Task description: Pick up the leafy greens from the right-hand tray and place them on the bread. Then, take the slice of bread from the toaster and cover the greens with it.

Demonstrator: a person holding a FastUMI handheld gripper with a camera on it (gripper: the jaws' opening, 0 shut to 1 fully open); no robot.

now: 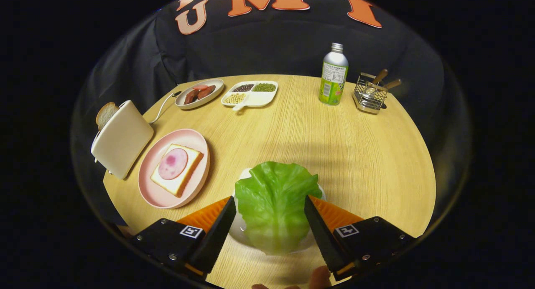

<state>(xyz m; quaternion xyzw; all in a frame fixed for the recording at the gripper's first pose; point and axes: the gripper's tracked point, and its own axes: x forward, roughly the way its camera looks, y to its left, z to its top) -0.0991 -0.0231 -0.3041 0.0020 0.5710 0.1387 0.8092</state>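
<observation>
Tongs [270,205] apart w/ greens [272,205] between tips on white tray [240,228], bread [177,169] on pink plate [155,193] far left, by toaster [122,139]

Lettuce leaf [271,205] hides most of the white tray [241,226]

I see my tongs [270,205] spread either side of the lettuce [271,205]; bread plate [154,193] at ten o'clock.

A round wooden table [301,130] carries a toaster [122,139], pink plate [155,193], bottle [333,75] and cutlery basket [369,97].
</observation>
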